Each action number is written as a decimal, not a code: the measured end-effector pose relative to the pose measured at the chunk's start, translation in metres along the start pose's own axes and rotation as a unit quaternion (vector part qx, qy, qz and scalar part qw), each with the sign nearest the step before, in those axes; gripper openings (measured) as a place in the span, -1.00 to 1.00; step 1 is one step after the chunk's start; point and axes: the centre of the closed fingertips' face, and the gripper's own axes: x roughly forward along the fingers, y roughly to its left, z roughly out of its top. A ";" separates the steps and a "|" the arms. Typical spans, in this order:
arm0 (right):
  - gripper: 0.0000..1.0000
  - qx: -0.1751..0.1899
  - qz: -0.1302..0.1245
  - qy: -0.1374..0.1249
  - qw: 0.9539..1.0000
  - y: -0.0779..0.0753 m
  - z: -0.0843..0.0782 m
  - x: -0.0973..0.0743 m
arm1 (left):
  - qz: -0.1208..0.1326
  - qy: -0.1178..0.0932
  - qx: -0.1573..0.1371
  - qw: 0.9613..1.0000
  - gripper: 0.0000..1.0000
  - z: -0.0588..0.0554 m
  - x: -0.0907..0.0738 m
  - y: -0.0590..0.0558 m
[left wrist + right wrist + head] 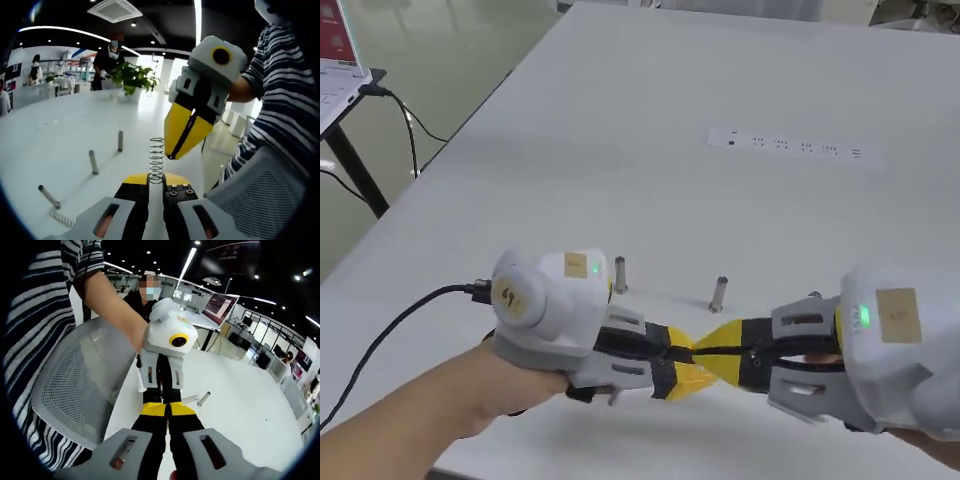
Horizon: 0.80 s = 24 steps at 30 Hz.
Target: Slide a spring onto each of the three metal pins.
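The left tool (156, 179) clamps a spring (156, 156) by its lower end, leaving the coils free, probably for regripping; the right tool (170, 156), jaws together, noses just beside it; three pins (93, 162) stand nearby on the surface (60, 127).

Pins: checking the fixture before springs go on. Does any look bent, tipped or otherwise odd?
Nothing clearly wrong. The left pin and middle pin stand upright in the head view; the third pin is mostly hidden behind the right gripper. A loose spring lies on the table, not yet fitted.
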 end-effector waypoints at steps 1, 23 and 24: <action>-1.00 0.020 -0.005 -0.004 1.000 -0.004 0.000 -0.001 | 0.001 0.002 -0.002 1.000 -0.97 -0.001 0.000 0.001; -0.82 0.148 -0.001 -0.034 0.988 -0.018 -0.004 -0.008 | -0.008 -0.011 0.009 1.000 -0.97 0.010 -0.003 0.002; -0.82 0.144 0.001 -0.033 0.989 -0.016 -0.003 -0.009 | -0.009 -0.009 0.010 1.000 -0.97 0.010 -0.003 0.002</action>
